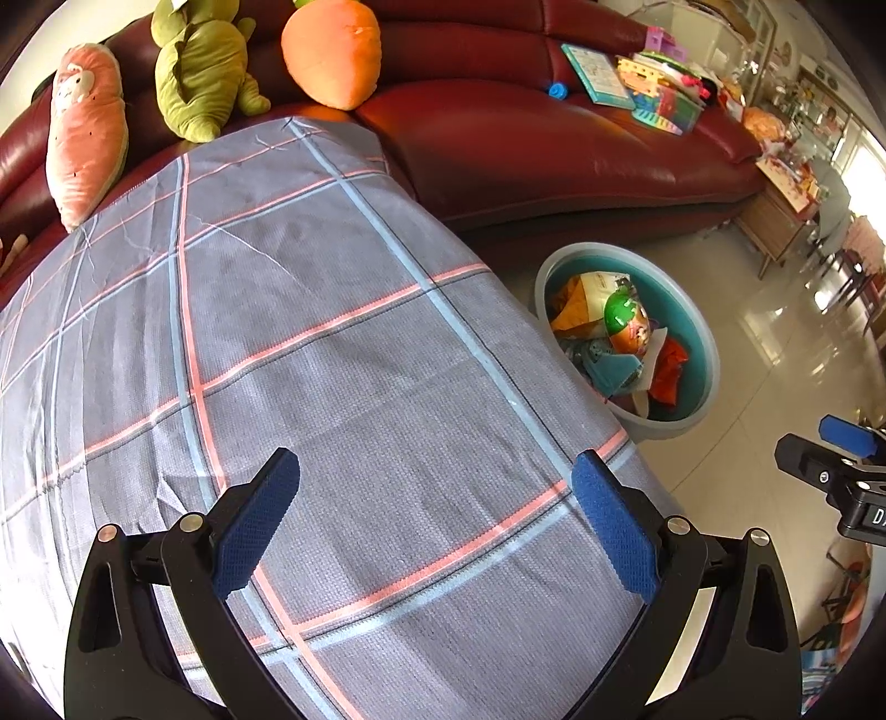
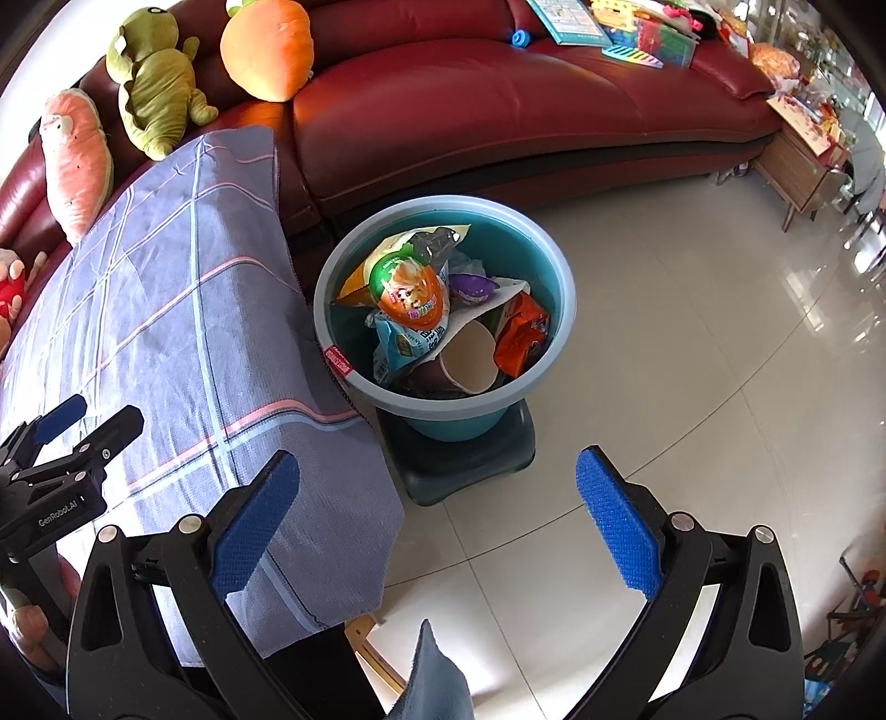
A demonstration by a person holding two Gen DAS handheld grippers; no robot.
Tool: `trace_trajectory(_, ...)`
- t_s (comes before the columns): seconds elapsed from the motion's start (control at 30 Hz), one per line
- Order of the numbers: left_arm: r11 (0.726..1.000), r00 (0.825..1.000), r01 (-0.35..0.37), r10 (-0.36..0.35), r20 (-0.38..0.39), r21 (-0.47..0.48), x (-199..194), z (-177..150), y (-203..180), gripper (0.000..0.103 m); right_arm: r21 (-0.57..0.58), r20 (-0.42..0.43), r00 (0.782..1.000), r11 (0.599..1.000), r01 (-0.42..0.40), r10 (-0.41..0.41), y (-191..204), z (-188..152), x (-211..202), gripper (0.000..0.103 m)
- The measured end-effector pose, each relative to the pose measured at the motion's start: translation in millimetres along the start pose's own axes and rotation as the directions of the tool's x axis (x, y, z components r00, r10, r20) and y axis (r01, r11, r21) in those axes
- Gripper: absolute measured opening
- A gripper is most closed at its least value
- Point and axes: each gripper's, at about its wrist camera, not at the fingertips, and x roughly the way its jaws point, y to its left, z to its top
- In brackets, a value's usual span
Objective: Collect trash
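A teal bin point(image 2: 556, 260) with a grey rim stands on a dark base on the floor, beside the cloth-covered table point(image 2: 166, 310). It holds trash: an orange and green egg-shaped wrapper point(image 2: 410, 291), a paper cup point(image 2: 470, 360), an orange snack bag point(image 2: 523, 332) and other wrappers. The bin also shows in the left wrist view point(image 1: 700, 338). My left gripper point(image 1: 437, 520) is open and empty above the grey plaid cloth point(image 1: 310, 343). My right gripper point(image 2: 437, 520) is open and empty above the floor, near the bin.
A red leather sofa point(image 2: 498, 111) runs along the back with plush toys point(image 2: 149, 105), a carrot cushion point(image 2: 266, 50) and books and toys point(image 2: 637, 33). Glossy tiled floor point(image 2: 692, 360) lies to the right. A wooden side table point(image 2: 797, 166) stands at the far right.
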Motion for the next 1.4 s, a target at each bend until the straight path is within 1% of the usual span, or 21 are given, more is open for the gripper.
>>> trace_trajectory(0.5, 1.000, 1.000, -0.003, 0.003, -0.002, 0.003, 3, 3, 1, 0.099, -0.005, -0.024, 1.000, 1.000, 0.017, -0.017, 1, 6, 12, 0.096)
trace_trajectory(1.1, 1.000, 0.999, -0.023, 0.023, -0.027, 0.002, 30, 6, 10, 0.099, -0.023, -0.060, 0.997, 0.999, 0.038, -0.040, 8, 18, 36, 0.096)
trace_trajectory(1.2, 1.000, 0.999, -0.017, 0.017, -0.031, 0.008, 32, 6, 10, 0.099, -0.024, -0.060, 0.997, 0.999, 0.042, -0.043, 9, 19, 38, 0.096)
trace_trajectory(1.33, 1.000, 0.999, 0.016, -0.015, -0.038, 0.007, 34, 6, 9, 0.099, -0.018, -0.057, 0.997, 0.999, 0.046, -0.047, 7, 19, 39, 0.096)
trace_trajectory(1.4, 1.000, 0.999, 0.020, -0.020, -0.037, 0.016, 33, 6, 7, 0.099, -0.014, -0.055, 0.997, 0.999, 0.048, -0.049, 6, 19, 39, 0.096)
